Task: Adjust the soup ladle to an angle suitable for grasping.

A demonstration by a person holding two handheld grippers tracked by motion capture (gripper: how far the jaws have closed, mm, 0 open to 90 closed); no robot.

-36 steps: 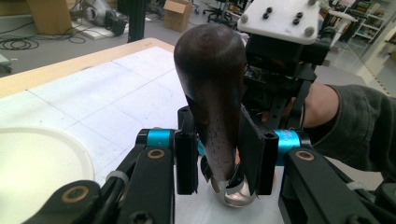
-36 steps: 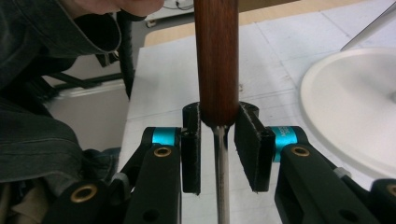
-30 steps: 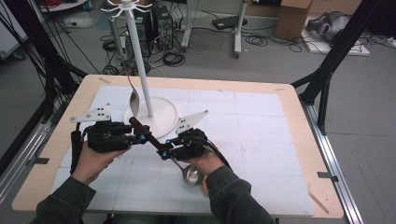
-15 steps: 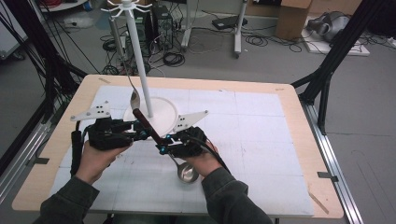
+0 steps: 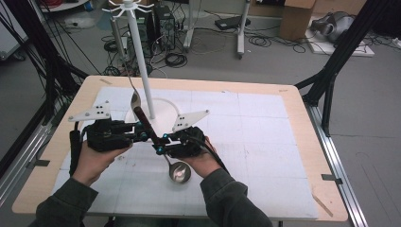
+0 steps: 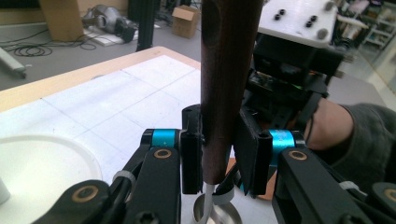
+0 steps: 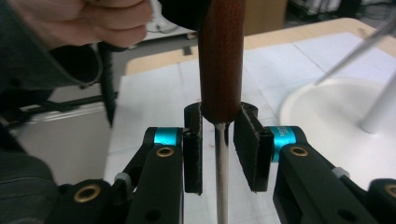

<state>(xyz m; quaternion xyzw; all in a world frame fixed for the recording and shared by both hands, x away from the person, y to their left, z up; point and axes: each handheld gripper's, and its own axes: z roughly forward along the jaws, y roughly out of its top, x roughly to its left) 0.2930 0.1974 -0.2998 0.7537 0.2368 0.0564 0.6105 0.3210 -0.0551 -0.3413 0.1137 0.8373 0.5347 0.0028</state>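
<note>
Cables and stands clutter the floor behind a wooden desk (image 5: 302, 156) with a white mat, where a white rack (image 5: 142, 71) rises from its round base. Both hands meet near the front edge, left tongs (image 5: 142, 135) and right tongs (image 5: 158, 147) sharing a ladle (image 5: 178, 171), its steel bowl low over the mat. From the left gripper view, the jaws, just closing, pinch the brown handle (image 6: 226, 84). From the right gripper view, the jaws, just opening slightly, clasp the handle's end above the metal stem (image 7: 222, 172).

We've got the ladle (image 5: 156, 142) between both grippers, rack base (image 5: 163, 109) at twelve o'clock behind.
</note>
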